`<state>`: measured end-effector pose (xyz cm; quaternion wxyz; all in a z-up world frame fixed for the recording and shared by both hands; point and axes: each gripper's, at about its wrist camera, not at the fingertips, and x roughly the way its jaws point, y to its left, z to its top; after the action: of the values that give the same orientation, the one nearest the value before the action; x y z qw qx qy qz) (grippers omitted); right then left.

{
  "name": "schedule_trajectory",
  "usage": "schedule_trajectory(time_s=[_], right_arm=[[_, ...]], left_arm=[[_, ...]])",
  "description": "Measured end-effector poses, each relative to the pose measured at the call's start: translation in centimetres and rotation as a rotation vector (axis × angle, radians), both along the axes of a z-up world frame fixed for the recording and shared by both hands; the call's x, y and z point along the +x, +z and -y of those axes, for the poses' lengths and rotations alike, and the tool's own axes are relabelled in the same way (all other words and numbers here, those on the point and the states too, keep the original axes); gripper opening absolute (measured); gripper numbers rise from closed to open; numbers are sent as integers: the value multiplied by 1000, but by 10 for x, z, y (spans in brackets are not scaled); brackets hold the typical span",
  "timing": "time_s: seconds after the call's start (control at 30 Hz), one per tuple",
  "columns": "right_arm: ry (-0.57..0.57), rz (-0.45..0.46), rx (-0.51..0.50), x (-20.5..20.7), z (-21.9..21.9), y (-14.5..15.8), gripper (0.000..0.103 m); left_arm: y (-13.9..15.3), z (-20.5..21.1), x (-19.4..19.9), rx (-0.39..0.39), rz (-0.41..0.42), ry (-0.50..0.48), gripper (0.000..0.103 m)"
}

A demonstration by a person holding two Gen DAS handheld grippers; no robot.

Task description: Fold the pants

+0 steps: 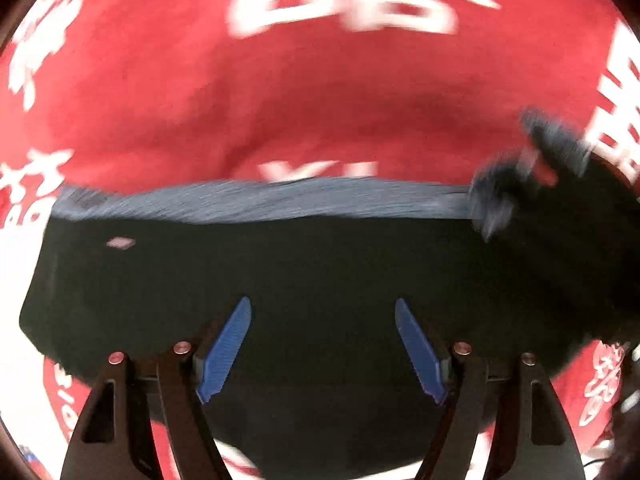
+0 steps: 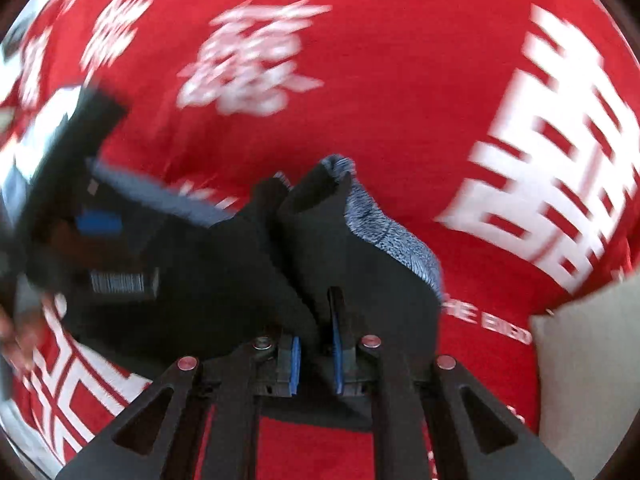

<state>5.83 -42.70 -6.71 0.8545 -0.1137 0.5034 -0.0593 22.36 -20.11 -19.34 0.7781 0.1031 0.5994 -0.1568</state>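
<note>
Black pants [image 1: 320, 264] with a grey-blue inner band [image 1: 260, 200] lie across a red cover. My left gripper [image 1: 322, 302] hangs over the black cloth, open, with its blue pads [image 1: 226, 344] wide apart and nothing pinched. My right gripper [image 2: 316, 336] is shut on a bunched fold of the pants [image 2: 240, 272], lifting it so that the speckled grey lining [image 2: 384, 236] shows. From the left wrist view the right gripper [image 1: 540, 160] is a dark blur at the band's right end. The left gripper [image 2: 98, 220] is a blur at the left of the right wrist view.
A red cover [image 1: 320, 100] printed with large white characters [image 2: 560, 184] spreads under everything. A beige cushion [image 2: 592, 368] sits at the right edge of the right wrist view. Part of a hand [image 2: 16, 332] shows at that view's lower left.
</note>
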Motion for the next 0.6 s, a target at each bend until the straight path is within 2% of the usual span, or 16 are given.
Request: schedule_trajectory(time_s=[0.03, 0.1, 0.23, 0.3, 0.37, 0.43, 0.5, 0.6], right_arm=[[28, -26, -20, 2, -14, -12, 14], [81, -83, -86, 3, -42, -39, 14], [154, -148, -242, -7, -70, -72, 22], [213, -140, -298, -18, -79, -72, 37], [232, -133, -263, -27, -78, -61, 55], [208, -119, -200, -35, -68, -43, 65], [133, -99, -108, -36, -50, -23, 67], [-49, -86, 43, -41, -5, 0, 68]], left_arm=[[-2, -19, -11, 13, -5, 20, 76], [-7, -41, -4, 26, -14, 43, 76], [-8, -60, -5, 21, -38, 43, 77], [-8, -64, -8, 1, -55, 32, 77], [-6, -61, 1, -26, -70, 17, 77], [2, -53, -2, -74, -84, -11, 77], [11, -42, -5, -124, -87, -48, 90], [27, -20, -14, -207, -91, -135, 90]])
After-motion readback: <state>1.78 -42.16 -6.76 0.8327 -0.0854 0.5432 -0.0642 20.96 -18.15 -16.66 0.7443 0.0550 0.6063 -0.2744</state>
